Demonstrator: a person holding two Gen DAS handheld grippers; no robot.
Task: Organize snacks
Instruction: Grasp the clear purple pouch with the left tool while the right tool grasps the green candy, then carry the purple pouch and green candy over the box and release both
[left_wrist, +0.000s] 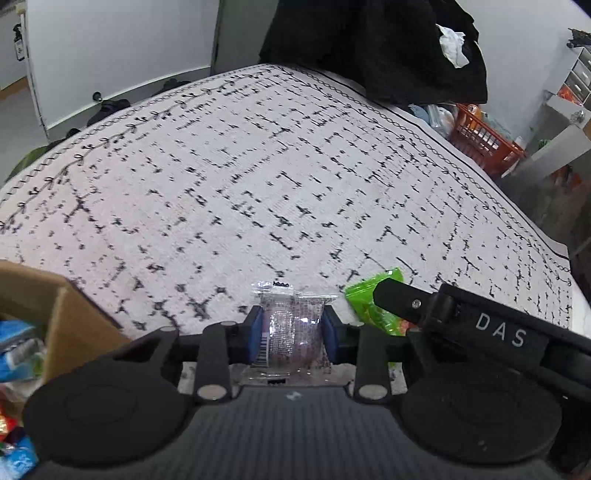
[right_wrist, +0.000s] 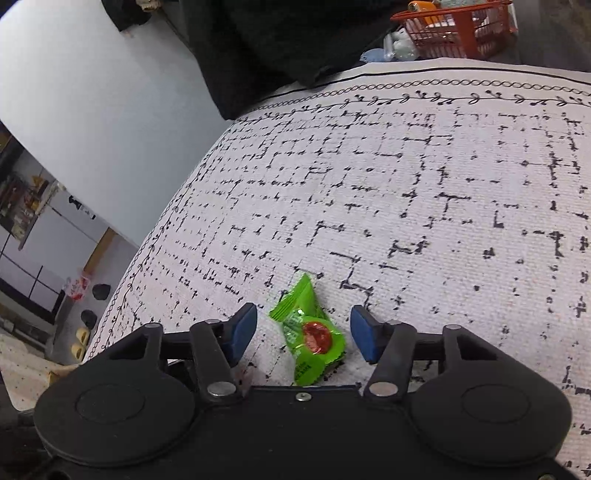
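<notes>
My left gripper (left_wrist: 292, 332) is shut on a clear-wrapped purple snack packet (left_wrist: 291, 328), held just above the patterned white rug (left_wrist: 258, 184). A green snack packet (right_wrist: 308, 334) with a red picture lies on the rug between the open blue pads of my right gripper (right_wrist: 303, 334); neither pad touches it. The same green packet (left_wrist: 373, 301) shows in the left wrist view, partly hidden behind the right gripper's black finger (left_wrist: 402, 299).
A cardboard box (left_wrist: 55, 321) with several snack packets stands at my left. An orange basket (left_wrist: 484, 142) sits beyond the rug's far right edge, also in the right wrist view (right_wrist: 458, 27). Black cloth (left_wrist: 373, 48) hangs at the far side. Walls lie beyond.
</notes>
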